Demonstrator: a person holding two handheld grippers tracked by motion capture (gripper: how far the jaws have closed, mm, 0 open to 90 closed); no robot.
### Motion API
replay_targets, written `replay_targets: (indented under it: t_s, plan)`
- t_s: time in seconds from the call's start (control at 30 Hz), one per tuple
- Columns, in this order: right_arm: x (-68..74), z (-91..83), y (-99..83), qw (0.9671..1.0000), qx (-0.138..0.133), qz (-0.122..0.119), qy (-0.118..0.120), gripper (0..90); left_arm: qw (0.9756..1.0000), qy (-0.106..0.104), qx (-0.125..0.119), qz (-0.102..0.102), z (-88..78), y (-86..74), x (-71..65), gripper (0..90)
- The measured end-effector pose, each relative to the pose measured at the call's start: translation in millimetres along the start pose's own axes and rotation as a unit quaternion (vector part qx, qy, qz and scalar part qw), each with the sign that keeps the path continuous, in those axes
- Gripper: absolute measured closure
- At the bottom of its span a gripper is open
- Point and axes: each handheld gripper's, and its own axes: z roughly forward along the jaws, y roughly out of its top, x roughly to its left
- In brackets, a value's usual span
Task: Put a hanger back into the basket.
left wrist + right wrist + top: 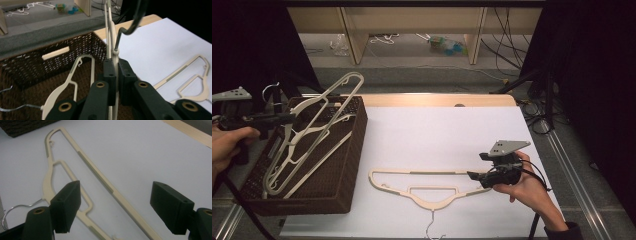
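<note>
Over the brown basket at the table's left edge, the left gripper is clamped tight on a cream hanger, holding it tilted above another hanger lying inside. The right gripper, jaws wide with nothing between them, hovers at the right end of a third hanger flat on the white table near its front edge.

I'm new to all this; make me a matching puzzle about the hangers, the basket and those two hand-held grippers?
Things:
1. left gripper
2. right gripper
3. cream plastic hanger with wire hook
4. dark brown woven basket

States:
A. lies flat on the white table cover
B. jaws shut on a cream hanger
C. holds several hangers
D. jaws open

Pairs: 1-B, 2-D, 3-A, 4-C
</note>
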Motion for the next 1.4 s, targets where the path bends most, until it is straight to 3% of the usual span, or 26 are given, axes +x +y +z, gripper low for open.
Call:
replay_targets:
  t_s: [0.4,0.87,1.07,1.27,1.33,1.4]
  plan:
    - [-0.2,1.0,-0.5,1.0000,0.001,0.001,0.000,25.5,0.9996,-0.003,0.028,-0.010,7.2,-26.5,20.7,86.0]
    - [-0.2,1.9,-1.0,1.0000,0.002,0.000,0.002,25.5,0.9976,-0.004,0.052,-0.046,21.9,-52.8,39.0,85.9]
    - [-0.6,2.9,-1.5,1.0000,0.004,0.001,0.003,25.5,0.9974,-0.012,0.059,-0.041,32.6,-56.0,39.9,85.9]
    - [0.0,2.2,-1.2,1.0000,0.002,-0.002,0.003,25.5,0.9965,0.003,0.071,-0.044,45.6,-57.3,41.3,85.7]
    - [-0.1,1.2,-0.9,1.0000,0.000,-0.001,0.002,25.5,0.9957,0.017,0.076,-0.050,48.5,-57.9,43.4,85.5]
    - [-0.4,0.8,-0.8,1.0000,-0.002,-0.001,0.001,25.5,0.9945,0.036,0.090,-0.039,50.7,-58.9,45.1,84.9]
